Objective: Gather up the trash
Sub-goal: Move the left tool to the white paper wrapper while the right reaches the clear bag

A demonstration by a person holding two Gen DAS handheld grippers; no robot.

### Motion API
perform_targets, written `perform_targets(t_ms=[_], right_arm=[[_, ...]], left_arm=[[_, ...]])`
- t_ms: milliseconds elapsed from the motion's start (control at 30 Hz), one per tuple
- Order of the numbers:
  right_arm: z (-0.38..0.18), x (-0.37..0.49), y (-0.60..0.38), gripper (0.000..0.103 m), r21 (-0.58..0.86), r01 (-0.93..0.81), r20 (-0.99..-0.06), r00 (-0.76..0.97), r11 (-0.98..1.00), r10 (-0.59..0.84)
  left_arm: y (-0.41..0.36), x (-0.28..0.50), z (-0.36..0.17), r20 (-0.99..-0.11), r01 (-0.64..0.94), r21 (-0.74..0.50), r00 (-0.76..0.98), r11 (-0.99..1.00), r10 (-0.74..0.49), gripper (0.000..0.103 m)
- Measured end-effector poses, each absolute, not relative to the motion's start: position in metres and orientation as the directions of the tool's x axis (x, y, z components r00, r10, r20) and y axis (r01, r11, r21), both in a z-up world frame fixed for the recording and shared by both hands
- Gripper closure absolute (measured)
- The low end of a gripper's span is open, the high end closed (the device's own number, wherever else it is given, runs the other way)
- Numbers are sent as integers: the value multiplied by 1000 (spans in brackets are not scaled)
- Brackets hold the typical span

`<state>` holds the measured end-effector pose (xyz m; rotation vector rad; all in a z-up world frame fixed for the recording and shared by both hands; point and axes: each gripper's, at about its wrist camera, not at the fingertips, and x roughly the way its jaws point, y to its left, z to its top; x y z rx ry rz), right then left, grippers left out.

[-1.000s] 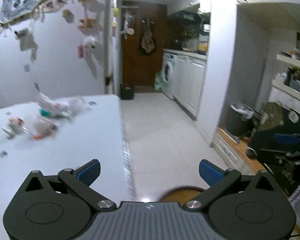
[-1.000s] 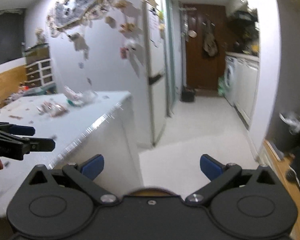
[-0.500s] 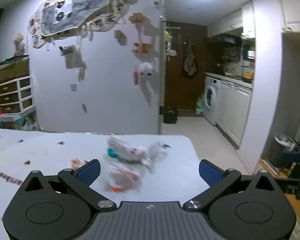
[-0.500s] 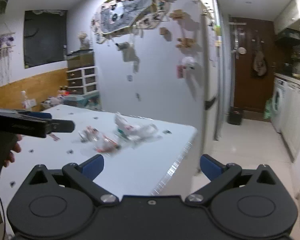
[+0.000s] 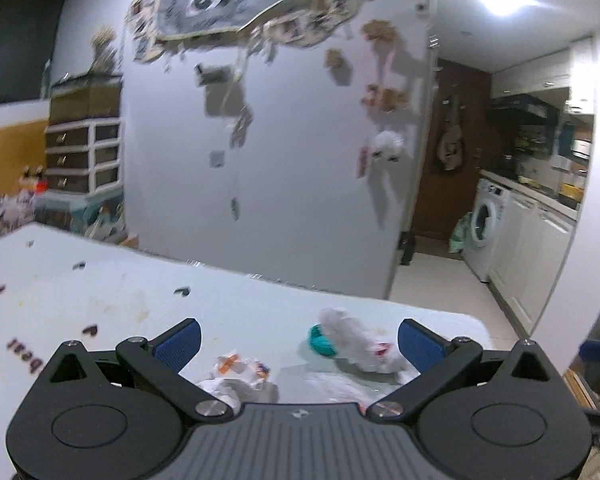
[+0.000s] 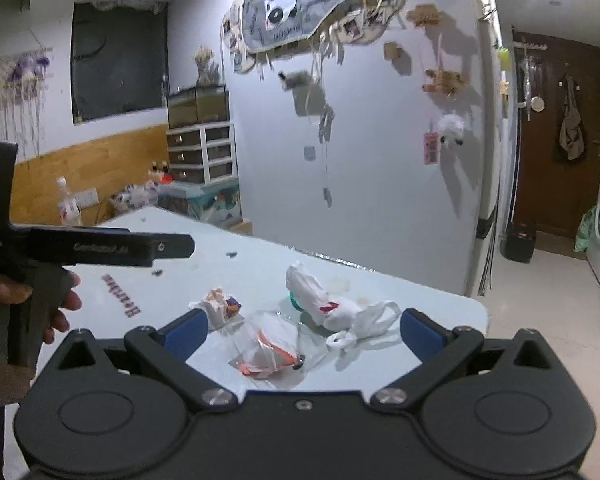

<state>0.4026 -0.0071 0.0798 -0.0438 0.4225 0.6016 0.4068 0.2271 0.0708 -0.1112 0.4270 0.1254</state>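
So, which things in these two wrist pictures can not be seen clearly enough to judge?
- Left wrist view: the crumpled wrapper is partly hidden behind the left gripper; motion blur hides its print.
- Left wrist view: the teal object sits half behind the white plastic bag.
- Right wrist view: the clear packet contents are too small to identify.

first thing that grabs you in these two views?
The cluster of crumpled white plastic bags and wrappers near the far corner of the white table, lying just ahead of the open right gripper. Behind it, the white wall's big panda-print collage of photos and hanging trinkets. The open left gripper is aimed at the same pile.
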Motion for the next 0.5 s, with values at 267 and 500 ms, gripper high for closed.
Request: perform_targets(t_ms=[267,500], right_arm=[[44,438,44,12,-44,-580,-473,729,813,495],[13,457,88,26,-139,-643,-535,689,753,489]], left_arm=[[265,464,30,-489,-199,-123,865,972,115,0],[289,495,9,-529,-203,-136,843,970,102,0]])
